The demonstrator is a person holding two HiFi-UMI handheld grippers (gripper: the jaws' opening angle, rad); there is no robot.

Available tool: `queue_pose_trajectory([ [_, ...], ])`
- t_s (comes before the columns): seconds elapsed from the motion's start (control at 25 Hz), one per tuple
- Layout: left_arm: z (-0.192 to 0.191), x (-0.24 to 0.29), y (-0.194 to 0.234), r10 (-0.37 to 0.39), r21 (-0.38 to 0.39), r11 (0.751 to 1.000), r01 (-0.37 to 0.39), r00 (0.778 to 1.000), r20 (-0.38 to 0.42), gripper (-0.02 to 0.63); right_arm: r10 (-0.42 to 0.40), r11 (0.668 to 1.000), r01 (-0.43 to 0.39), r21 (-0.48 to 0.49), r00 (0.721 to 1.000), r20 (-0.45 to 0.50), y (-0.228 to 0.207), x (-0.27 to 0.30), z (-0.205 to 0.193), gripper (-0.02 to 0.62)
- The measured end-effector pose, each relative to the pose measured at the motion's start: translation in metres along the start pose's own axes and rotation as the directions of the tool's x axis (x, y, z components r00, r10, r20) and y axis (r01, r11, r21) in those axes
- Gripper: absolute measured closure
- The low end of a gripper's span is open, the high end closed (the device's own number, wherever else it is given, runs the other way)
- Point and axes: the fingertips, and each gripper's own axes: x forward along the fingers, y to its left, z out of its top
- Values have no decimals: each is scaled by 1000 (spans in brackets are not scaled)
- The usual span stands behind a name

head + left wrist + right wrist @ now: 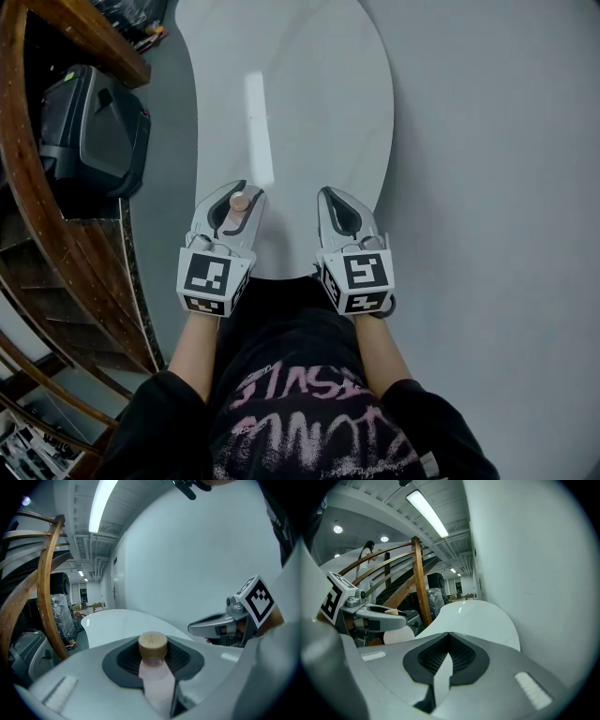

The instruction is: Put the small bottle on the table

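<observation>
Head view: person stands at the near end of a white table, 1 gripper in each hand, both held over the table's near edge. L gripper is clamped on the small bottle; from above only its round tan cap shows betw. the 2 jaws, cap facing up. R gripper sits just beside it on the R, level w/ it but apart. Its jaws are pressed together w/ nothing in them.

L gripper view: bottle is pale pink w/ a light wooden-looking cap. The dark ribbed pads press its neck & body from both sides, and the cap stands clear above the pads. Can't tell if the bottle's base touches the tabletop, since the jaws cover the lower part. The R gripper shows at the R edge w/ its marker cube.

R gripper view: the 2 black pads meet at the tips. Only a thin slit lower down shows white table through it. The L gripper appears at the L of this view.

Surroundings: grey floor to the R of the table. A curved wooden railing runs down the L, w/ a black-grey case beside it. The person wears a black top w/ pink print. A strip light runs along the ceiling. Another person is small & far off behind the railing in the R gripper view.
</observation>
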Motion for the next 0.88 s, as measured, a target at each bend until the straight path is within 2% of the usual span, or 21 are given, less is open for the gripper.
queue_pose_trajectory([
  [0.88,-33,8,1,-7,-33,999,5,999,-47,476,25,999,-22,41,997,-80,9,10,-32,586],
])
